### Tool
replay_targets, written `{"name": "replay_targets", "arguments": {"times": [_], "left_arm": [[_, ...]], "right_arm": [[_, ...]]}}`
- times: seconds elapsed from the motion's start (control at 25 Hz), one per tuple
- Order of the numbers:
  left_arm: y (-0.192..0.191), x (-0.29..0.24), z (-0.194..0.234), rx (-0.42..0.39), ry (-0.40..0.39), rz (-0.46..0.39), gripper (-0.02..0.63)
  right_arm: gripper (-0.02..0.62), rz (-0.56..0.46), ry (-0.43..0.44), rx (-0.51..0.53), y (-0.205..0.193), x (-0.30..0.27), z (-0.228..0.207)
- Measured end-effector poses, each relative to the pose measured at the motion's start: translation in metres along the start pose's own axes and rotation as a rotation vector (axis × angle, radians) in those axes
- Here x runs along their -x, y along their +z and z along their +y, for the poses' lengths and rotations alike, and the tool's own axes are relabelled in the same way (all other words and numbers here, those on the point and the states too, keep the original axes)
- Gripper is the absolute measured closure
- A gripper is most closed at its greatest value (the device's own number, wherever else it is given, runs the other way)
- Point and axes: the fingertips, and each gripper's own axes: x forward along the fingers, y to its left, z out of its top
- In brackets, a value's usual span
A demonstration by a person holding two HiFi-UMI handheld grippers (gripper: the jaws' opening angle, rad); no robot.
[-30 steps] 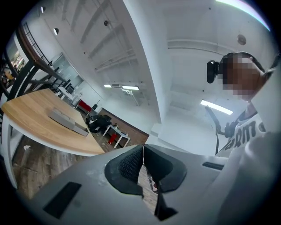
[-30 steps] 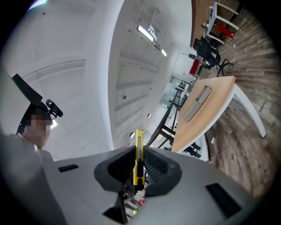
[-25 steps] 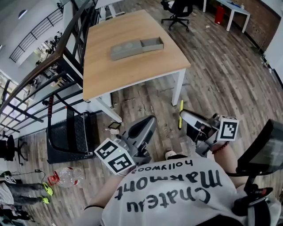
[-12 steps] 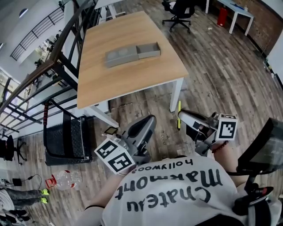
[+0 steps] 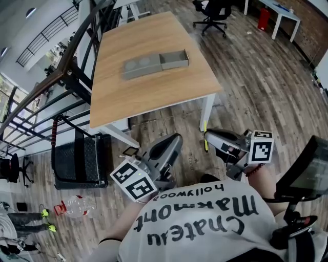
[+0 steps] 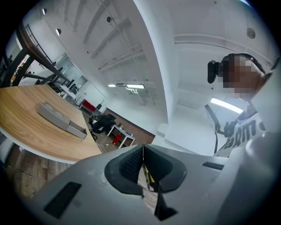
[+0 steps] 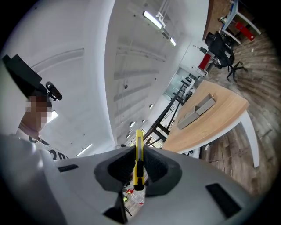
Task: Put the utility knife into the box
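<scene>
The grey box [image 5: 156, 64] lies on the wooden table [image 5: 148, 92], with its tray pulled out to the right and open. Both grippers hang over the floor, well short of the table's near edge. My right gripper [image 5: 207, 134] is shut on the yellow utility knife [image 5: 205, 136], which stands edge-on between the pads [image 7: 138, 159]. My left gripper [image 5: 176, 139] is shut with nothing in it, its pads meeting at a thin slit [image 6: 143, 151]. Both gripper views show the box far ahead on the table [image 6: 61, 117] [image 7: 196, 110].
A black railing [image 5: 61, 77] runs along the table's left side. A black crate [image 5: 77, 158] and a plastic bottle [image 5: 77, 205] sit on the floor at the left. A black office chair [image 5: 212, 10] and a white desk [image 5: 284, 11] stand beyond the table.
The table and box sit slightly lower and nearer in the head view. The right gripper with the knife has edged a little left. Both grippers stay shut.
</scene>
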Motion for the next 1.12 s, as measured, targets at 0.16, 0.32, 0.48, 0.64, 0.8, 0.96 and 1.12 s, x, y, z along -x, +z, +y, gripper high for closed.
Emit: {"name": "replay_targets", "arguments": {"times": [0.16,0.32,0.48,0.64,0.8,0.96,1.12], "left_arm": [[-0.003,0.000,0.003,0.007,0.024,0.008,0.598],[0.000,0.002,0.012,0.005,0.047,0.008,0.598],[0.006,-0.006,0.028,0.007,0.045,0.013,0.598],[0.016,-0.019,0.047,0.003,0.016,0.019,0.598],[0.033,-0.035,0.070,-0.002,-0.025,0.022,0.598],[0.056,-0.047,0.094,-0.005,-0.053,0.029,0.598],[0.085,-0.054,0.122,-0.007,-0.062,0.034,0.598]], "right_arm": [[0.538,0.015,0.010,-0.015,0.000,-0.001,-0.005],[0.538,0.025,0.019,-0.036,-0.001,-0.009,-0.015],[0.538,0.029,0.021,-0.061,0.003,-0.020,-0.031],[0.538,0.023,-0.007,-0.049,0.016,-0.027,-0.048],[0.538,0.000,-0.025,-0.029,0.038,-0.043,-0.061],[0.538,-0.015,-0.035,-0.033,0.058,-0.066,-0.071],[0.538,-0.028,-0.032,-0.021,0.083,-0.097,-0.079]]}}
